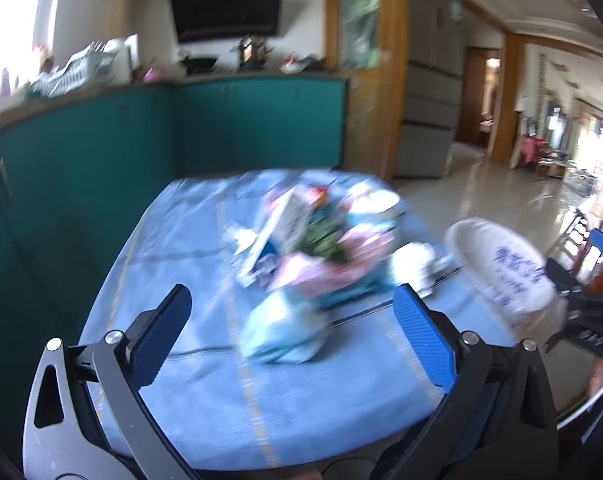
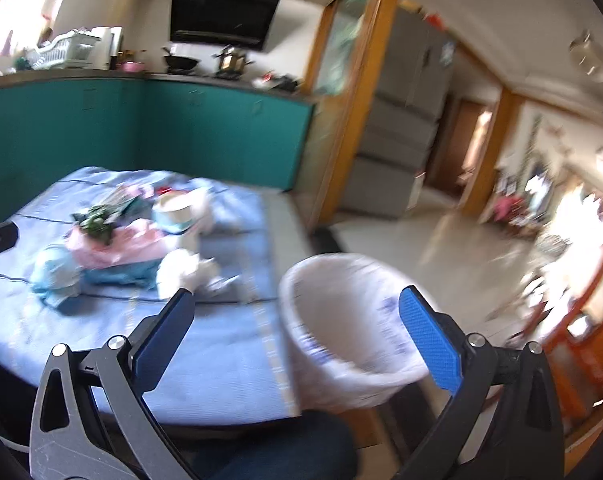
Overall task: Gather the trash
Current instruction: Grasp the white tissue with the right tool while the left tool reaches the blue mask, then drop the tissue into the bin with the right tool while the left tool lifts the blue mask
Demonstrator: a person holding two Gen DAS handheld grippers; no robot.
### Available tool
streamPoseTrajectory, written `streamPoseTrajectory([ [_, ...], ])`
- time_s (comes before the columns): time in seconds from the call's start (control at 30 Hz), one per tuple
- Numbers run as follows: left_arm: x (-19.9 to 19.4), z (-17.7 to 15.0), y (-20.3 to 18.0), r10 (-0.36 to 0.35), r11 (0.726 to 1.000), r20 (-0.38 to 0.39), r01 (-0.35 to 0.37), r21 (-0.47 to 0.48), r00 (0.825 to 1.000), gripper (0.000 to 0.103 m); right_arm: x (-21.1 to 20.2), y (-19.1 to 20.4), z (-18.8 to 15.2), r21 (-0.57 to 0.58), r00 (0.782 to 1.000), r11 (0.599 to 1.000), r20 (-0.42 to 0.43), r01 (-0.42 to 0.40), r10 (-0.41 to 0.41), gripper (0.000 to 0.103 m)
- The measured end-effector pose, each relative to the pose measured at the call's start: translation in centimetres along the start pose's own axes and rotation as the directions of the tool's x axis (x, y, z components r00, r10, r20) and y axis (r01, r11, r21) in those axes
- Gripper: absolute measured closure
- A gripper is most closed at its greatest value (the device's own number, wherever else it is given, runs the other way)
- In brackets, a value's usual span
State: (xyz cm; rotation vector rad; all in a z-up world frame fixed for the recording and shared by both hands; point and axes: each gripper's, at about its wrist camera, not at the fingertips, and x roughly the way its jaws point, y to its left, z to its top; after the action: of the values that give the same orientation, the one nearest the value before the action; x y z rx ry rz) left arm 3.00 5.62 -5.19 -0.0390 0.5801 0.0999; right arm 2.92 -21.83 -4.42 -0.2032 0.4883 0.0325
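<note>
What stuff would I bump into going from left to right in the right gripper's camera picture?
Light blue crumpled wrapper → pink plastic bag with green leaves on it → white crumpled paper → bare blue tablecloth → white-lined trash bin beside the table → shiny floor.

One white plastic-lined waste bin (image 2: pixel 349 332), one blurred heap of mixed wrappers (image 1: pixel 317 248) on the blue-clothed counter (image 1: pixel 205 392), two blue-padded tools.

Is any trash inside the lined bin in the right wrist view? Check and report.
No. The white-lined bin beside the table shows only bare liner inside; the trash pile lies on the blue cloth.
</note>
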Motion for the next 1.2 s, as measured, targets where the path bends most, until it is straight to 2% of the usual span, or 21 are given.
streamPoseTrajectory([
  [0.03, 0.8, -0.4, 1.1, 0.016, 1.000, -0.031, -0.017, -0.019, 0.999, 0.013, 0.4, 0.2, -0.1, 0.008, 1.000, 1.000, -0.007, -0.019, 0.019, 0.005],
  [0.1, 1.9, -1.3, 2.8, 0.024, 0.998, -0.082, -0.029, -0.057, 0.996, 0.020, 2.3, 0.8, -0.4, 0.021, 0.997, 0.997, -0.030, -0.075, 0.075, 0.021],
  [0.13, 2.3, -1.6, 3.5, 0.020, 0.996, -0.105, -0.029, -0.079, 0.994, 0.023, 3.2, 1.2, -0.4, 0.024, 0.994, 0.995, -0.041, -0.097, 0.098, 0.024],
  [0.27, 3.7, -2.4, 4.9, -0.020, 0.992, -0.157, 0.000, -0.127, 0.987, 0.023, 7.9, 4.3, 0.9, 0.005, 0.981, 0.985, -0.091, -0.170, 0.169, 0.025],
  [0.37, 4.6, -2.2, 4.0, -0.044, 0.995, -0.155, 0.029, -0.098, 0.987, 0.015, 11.3, 6.5, 1.7, -0.003, 0.971, 0.978, -0.120, -0.207, 0.205, 0.025],
  [0.6, 8.1, -1.5, 1.4, -0.110, 0.994, -0.202, 0.105, -0.036, 0.973, 0.014, 15.1, 9.1, 2.5, -0.057, 0.961, 0.970, -0.158, -0.237, 0.225, 0.021],
  [0.73, 9.6, -1.3, 0.8, -0.145, 0.989, -0.229, 0.140, -0.039, 0.963, 0.014, 16.0, 9.6, 2.3, -0.077, 0.943, 0.953, -0.187, -0.294, 0.276, 0.022],
  [0.8, 10.1, -1.5, 0.7, -0.152, 0.988, -0.243, 0.146, -0.042, 0.958, 0.016, 15.9, 9.7, 2.1, -0.084, 0.935, 0.945, -0.193, -0.316, 0.296, 0.043],
  [0.9, 10.6, -1.5, 0.4, -0.154, 0.988, -0.255, 0.149, -0.038, 0.955, 0.020, 15.2, 9.5, 1.8, -0.103, 0.932, 0.938, -0.192, -0.330, 0.307, 0.055],
  [1.03, 10.8, -1.6, 0.0, -0.164, 0.986, -0.261, 0.161, -0.031, 0.951, 0.021, 13.7, 8.5, 1.3, -0.098, 0.928, 0.933, -0.183, -0.346, 0.324, 0.059],
  [1.2, 11.7, -2.0, -1.0, -0.166, 0.985, -0.287, 0.172, -0.002, 0.943, 0.021, 11.9, 6.4, 0.5, -0.081, 0.938, 0.946, -0.181, -0.315, 0.297, 0.059],
])
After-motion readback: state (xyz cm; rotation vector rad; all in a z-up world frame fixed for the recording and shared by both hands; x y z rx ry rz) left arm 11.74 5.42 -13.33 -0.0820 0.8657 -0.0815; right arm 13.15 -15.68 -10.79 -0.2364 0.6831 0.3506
